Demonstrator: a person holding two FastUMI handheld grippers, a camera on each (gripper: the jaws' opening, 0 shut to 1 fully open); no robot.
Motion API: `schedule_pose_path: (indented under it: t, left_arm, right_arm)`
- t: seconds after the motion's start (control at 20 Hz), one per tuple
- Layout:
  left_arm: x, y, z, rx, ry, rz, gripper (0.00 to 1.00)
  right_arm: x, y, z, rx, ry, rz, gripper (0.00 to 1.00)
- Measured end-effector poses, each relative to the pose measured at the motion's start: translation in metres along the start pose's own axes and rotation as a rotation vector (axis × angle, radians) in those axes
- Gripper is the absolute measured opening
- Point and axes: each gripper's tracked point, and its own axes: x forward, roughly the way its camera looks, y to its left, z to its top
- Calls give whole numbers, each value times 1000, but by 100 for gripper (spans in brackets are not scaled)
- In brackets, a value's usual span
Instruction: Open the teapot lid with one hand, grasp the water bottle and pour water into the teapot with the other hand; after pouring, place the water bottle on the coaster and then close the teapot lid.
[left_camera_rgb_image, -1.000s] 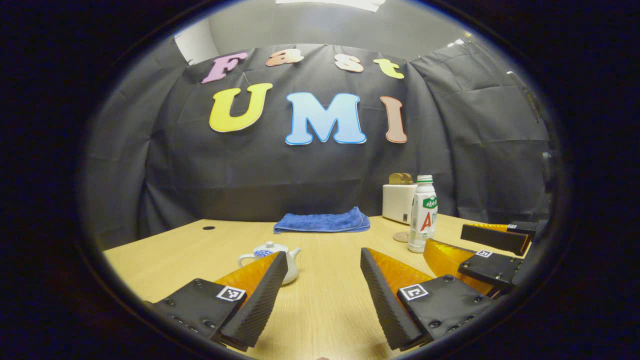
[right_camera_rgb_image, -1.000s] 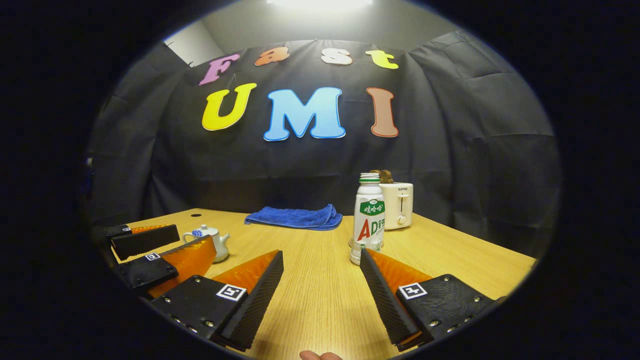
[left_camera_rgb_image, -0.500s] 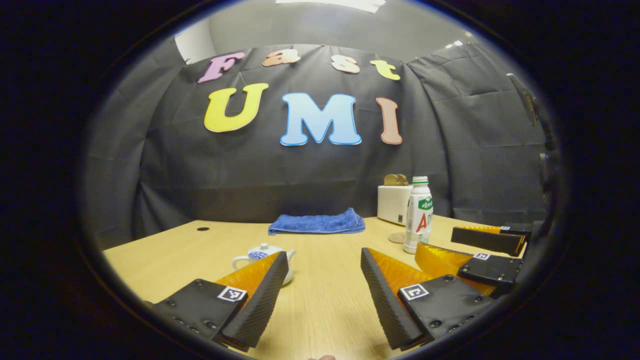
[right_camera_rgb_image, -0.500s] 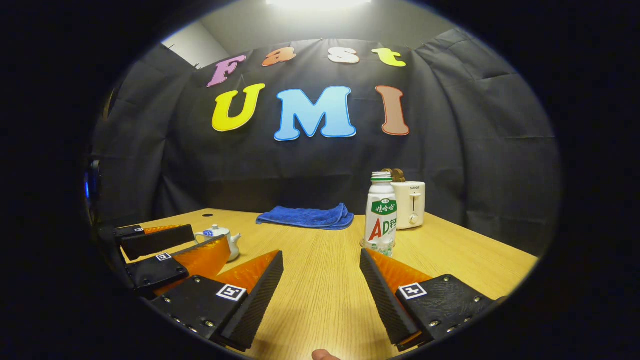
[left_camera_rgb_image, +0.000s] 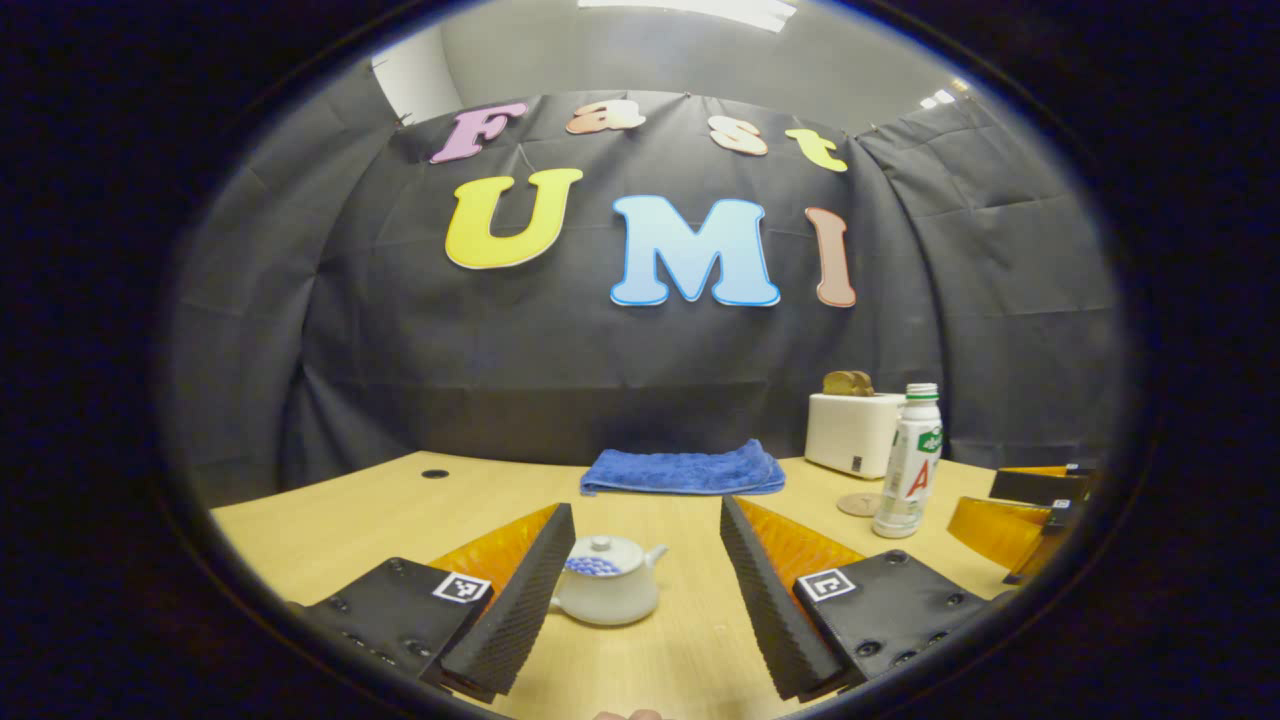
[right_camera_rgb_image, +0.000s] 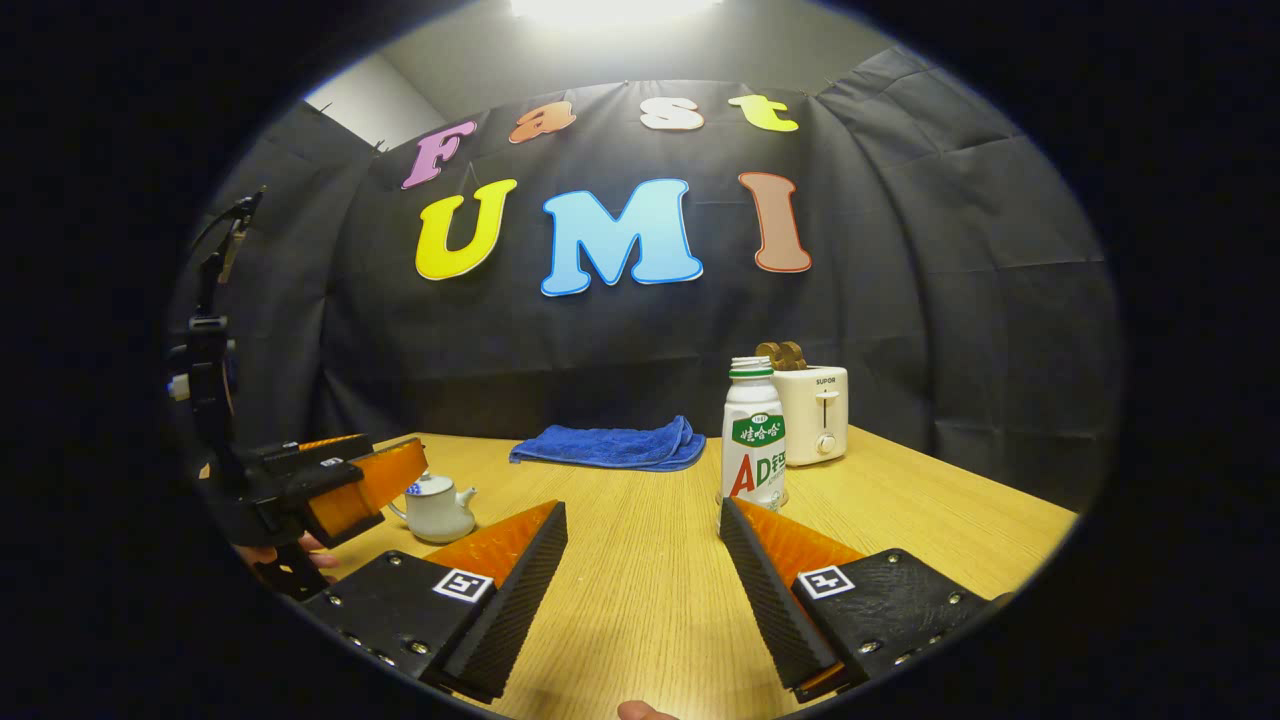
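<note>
White ceramic teapot (left_camera_rgb_image: 610, 592) w/ blue-patterned lid; white plastic bottle (right_camera_rgb_image: 753, 435), green cap/label; blue towel (left_camera_rgb_image: 683, 470) behind teapot; pale wood table (right_camera_rgb_image: 640, 590).

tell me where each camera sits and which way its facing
Left gripper view: rides the left gripper, looking along its open fingers at the teapot between them.
Right gripper view: rides the right gripper, facing the water bottle; the left gripper and a hand show at left.
Shared: table, teapot, bottle, blue towel, toaster.
</note>
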Motion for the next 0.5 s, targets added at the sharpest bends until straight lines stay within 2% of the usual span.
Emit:
schedule_pose_path:
  t: [0.5]
  left_arm:
    - [60, 23, -37, 17, 96, 38, 99]
  right_arm:
    - [2, -2, -7, 2, 24, 1, 95]
